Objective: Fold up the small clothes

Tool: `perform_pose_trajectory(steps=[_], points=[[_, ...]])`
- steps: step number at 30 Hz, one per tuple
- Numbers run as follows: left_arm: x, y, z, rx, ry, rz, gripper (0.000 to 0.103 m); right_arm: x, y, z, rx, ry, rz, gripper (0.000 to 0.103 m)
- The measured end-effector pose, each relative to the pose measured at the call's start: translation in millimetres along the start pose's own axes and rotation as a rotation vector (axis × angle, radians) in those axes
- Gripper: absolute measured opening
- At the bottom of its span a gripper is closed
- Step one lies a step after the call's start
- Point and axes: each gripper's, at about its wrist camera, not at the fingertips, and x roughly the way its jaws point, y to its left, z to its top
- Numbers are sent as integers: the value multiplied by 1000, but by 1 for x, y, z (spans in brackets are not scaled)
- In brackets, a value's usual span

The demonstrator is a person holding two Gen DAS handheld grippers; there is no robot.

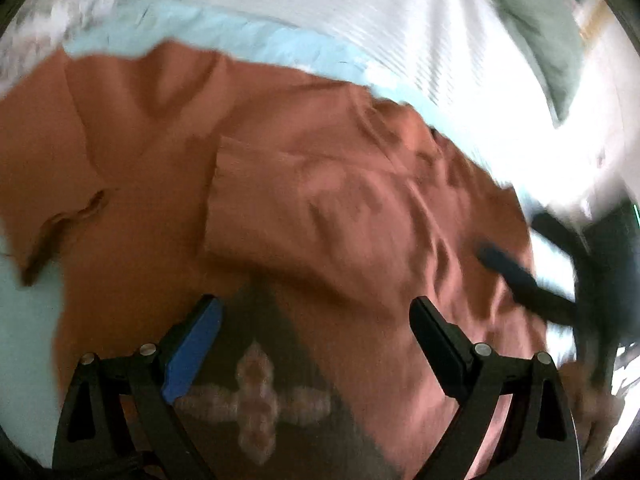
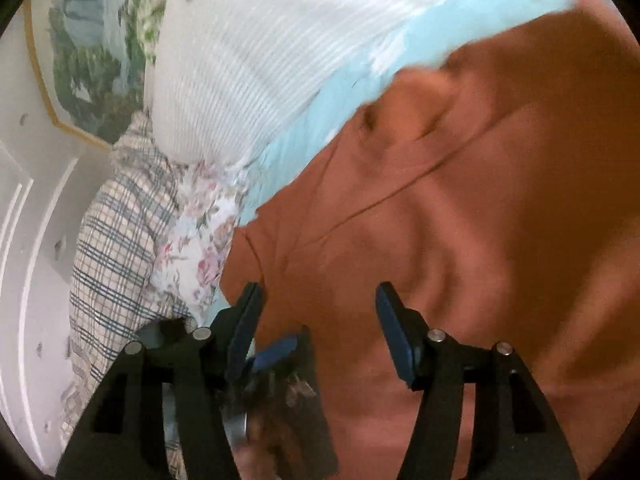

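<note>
Rust-orange cloth fills both views: one shirt (image 1: 304, 184), spread on a light blue bed sheet (image 1: 256, 40). No containers in sight that we can make out. Both frames are motion-blurred.

Left tongs (image 1: 316, 316) stand wide, nothing between the fingers; they hang just above the shirt, over a dark grey printed patch with a pale cross (image 1: 256, 396). One finger carries a blue pad (image 1: 196, 352); the other shows black. A folded-over panel of the shirt lies ahead of these tongs, its edge running up the middle. At the right edge of the left view a dark finger of the other tool (image 1: 516, 276) reaches over the cloth.

Right tongs (image 2: 318, 304) are also spread wide and grip nothing; they point down across the shirt (image 2: 460, 220) from its edge. The left tool's blue-padded finger (image 2: 276, 350) shows low between them.

Beside the sheet we count one white striped pillow (image 2: 240, 80), one plaid cloth (image 2: 116, 240), one flowered cloth (image 2: 200, 240). One framed picture (image 2: 84, 52) hangs on the white wall (image 2: 24, 220).
</note>
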Motion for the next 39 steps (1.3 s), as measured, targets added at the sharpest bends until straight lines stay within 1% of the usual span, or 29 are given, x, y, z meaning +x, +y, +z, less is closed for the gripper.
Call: perform_pose_trajectory(steps=[1, 2, 3, 4, 5, 6, 7, 9, 11, 12, 13, 14, 15, 17, 19, 21, 23, 24, 25, 26, 28, 30, 32, 34, 35, 36, 37, 38, 39], points=[[3, 3, 6, -21, -16, -8, 94, -20, -7, -5, 8, -29, -25, 61], [4, 4, 13, -36, -36, -19, 91, -35, -13, -9, 16, -51, -43, 61], [6, 5, 20, -46, -57, -29, 75, -44, -16, -12, 22, -67, -57, 61], [9, 5, 26, -47, -62, -32, 61, -61, -24, -16, 32, -97, -88, 61], [12, 5, 31, -46, -54, -36, 21, -70, -28, -18, 37, -116, -111, 61], [17, 5, 34, -39, -31, -39, 1, -78, -31, -19, 42, -135, -138, 61], [15, 6, 34, -33, -34, -33, 5, -92, -37, -19, 46, -158, -172, 61], [-1, 6, 33, -5, -102, 8, 5, -111, -43, -16, 44, -188, -221, 61], [-19, 9, 30, 40, -159, 89, 5, -134, -54, -6, 23, -229, -306, 61], [-22, 14, 29, 50, -172, 133, 5, -140, -59, 0, 20, -241, -335, 61], [-22, 20, 29, 46, -164, 146, 5, -145, -65, 5, 20, -245, -348, 61], [-22, 27, 29, 35, -150, 142, 5, -146, -71, 13, 24, -244, -360, 61], [-21, 33, 29, 18, -135, 127, 5, -145, -78, 20, 29, -241, -371, 61], [-19, 37, 28, 11, -128, 122, 6, -136, -91, 36, 31, -209, -400, 61], [-18, 34, 27, 26, -122, 136, 6, -120, -101, 50, 18, -167, -421, 61], [-16, 31, 24, 50, -119, 154, 6, -104, -105, 57, -1, -130, -443, 61], [-14, 28, 23, 69, -113, 164, 6, -85, -110, 63, -24, -84, -487, 60], [-14, 27, 22, 79, -112, 169, 6, -79, -110, 64, -48, -73, -496, 45], [-14, 26, 22, 86, -110, 171, 6, -76, -109, 66, -64, -57, -494, 10], [-14, 23, 22, 93, -109, 172, 6, -77, -110, 67, -56, -49, -480, 11], [-16, 13, 25, 110, -118, 150, 6, -92, -110, 68, -40, -89, -453, 11], [-14, 2, 26, 125, -126, 134, 6, -107, -113, 69, -44, -131, -475, 10], [-6, -3, 25, 129, -122, 156, 6, -107, -123, 68, -27, -121, -490, 11], [4, -2, 24, 123, -98, 178, 6, -99, -131, 65, -21, -95, -531, 12], [7, 1, 23, 115, -87, 184, 6, -100, -128, 64, -23, -104, -541, 13], [6, 4, 22, 103, -83, 174, 6, -103, -122, 64, -29, -123, -573, 19], [4, 6, 22, 95, -88, 161, 6, -108, -111, 61, -47, -158, -621, 21], [2, 8, 22, 89, -93, 154, 7, -112, -99, 57, -67, -193, -621, 21], [1, 9, 21, 86, -93, 153, 7, -110, -87, 52, -87, -202, -584, 21]])
